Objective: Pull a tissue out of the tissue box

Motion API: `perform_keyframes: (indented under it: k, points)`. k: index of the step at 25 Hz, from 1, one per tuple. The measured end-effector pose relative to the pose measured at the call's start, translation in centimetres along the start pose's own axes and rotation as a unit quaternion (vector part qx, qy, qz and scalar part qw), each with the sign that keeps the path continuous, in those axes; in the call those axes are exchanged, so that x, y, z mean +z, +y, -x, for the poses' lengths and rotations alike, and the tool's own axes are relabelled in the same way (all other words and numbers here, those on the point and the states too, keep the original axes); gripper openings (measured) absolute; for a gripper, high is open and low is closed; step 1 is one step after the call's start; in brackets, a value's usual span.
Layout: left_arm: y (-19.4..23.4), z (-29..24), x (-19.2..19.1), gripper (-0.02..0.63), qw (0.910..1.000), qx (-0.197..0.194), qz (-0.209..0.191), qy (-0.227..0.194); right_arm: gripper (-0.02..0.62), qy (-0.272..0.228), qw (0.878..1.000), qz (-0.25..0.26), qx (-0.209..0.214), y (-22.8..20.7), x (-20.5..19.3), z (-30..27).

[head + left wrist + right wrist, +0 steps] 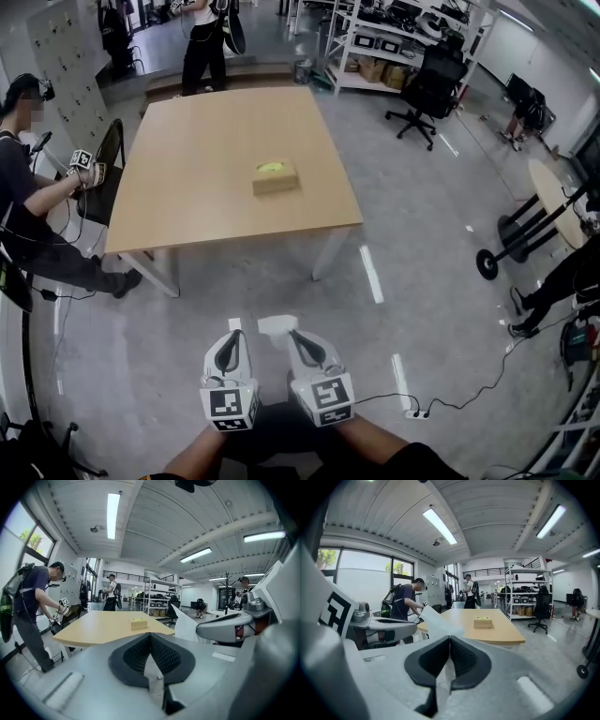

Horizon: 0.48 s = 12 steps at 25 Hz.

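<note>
Head view: the left gripper [232, 334] and the right gripper [292, 332] are side by side at the bottom of the frame. Both are above the grey floor [131, 375] and point toward the table. The left gripper view shows its jaws closed pad to pad, with nothing between them. The right gripper view shows its jaws closed on a white tissue [277, 324]. The sheet is pinched at the tips and stands up and out to that gripper's left, toward the other gripper. Whether it touches the left gripper cannot be determined. The tissue is fully out of the box and well apart from it. Past a stretch of floor stands a light wooden table [197, 197]. The tissue box [276, 178] lies flat on it, a little right of the middle, its yellow-green top face upward. A seated person [23, 206] is at the table's left side, holding a device with a marker cube. At the far end a second person [204, 37] stands. White shelving [375, 37] and a black office chair [429, 89] occupy the right background.
</note>
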<state>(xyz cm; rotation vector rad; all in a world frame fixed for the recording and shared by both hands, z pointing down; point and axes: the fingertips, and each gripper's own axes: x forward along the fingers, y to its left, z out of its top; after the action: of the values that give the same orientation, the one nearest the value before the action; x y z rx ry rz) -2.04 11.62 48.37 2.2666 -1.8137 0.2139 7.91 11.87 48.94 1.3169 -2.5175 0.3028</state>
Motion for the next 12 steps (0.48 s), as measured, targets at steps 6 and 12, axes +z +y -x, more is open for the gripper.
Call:
perform_keyframes:
  k: [6, 12]
  points:
    - [0.4, 0.8, -1.3, 0.018, 0.9997, -0.023, 0.001, -0.004, -0.006, 0.003, 1.000, 0.003, -0.028, 0.5, -0.2, 1.2]
    - [0.4, 1.0, -1.5, 0.018, 0.9994, -0.035, -0.004, -0.008, -0.006, 0.000, 0.999, 0.002, -0.041, 0.6, -0.4, 1.6]
